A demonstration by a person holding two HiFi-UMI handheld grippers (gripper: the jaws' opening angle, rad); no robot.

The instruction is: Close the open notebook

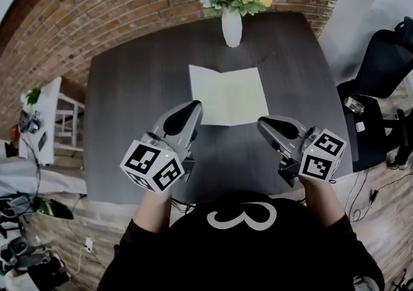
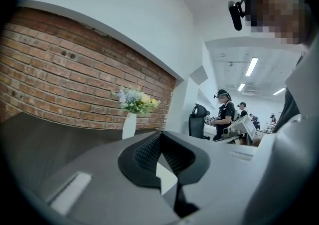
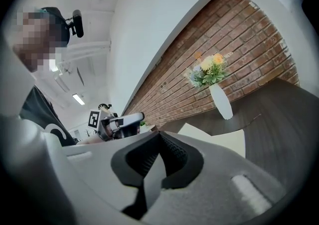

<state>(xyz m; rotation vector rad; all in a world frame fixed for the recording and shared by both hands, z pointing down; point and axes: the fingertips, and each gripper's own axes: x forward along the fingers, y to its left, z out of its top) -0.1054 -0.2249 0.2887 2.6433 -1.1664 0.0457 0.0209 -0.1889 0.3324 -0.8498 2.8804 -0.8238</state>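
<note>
Head view: notebook [image 1: 228, 96] open flat, centre frame, below vase [image 1: 232, 27].
Left gripper [image 1: 195, 108]: clenched, empty, lower left, short of the notebook.
Right gripper [image 1: 262, 123]: clenched, empty, lower right, seemingly poised to approach.

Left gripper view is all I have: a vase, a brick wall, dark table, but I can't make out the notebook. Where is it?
Observer: In the head view the notebook lies open and flat on the table, just ahead of both grippers, with the vase beyond it.
Operator: Is the right gripper on it?
Observer: No. The right gripper is by the notebook's near right corner, jaws together, holding nothing.
Operator: And my left one?
Observer: The left gripper points at the notebook's near left edge. I can't tell whether it touches.
</note>
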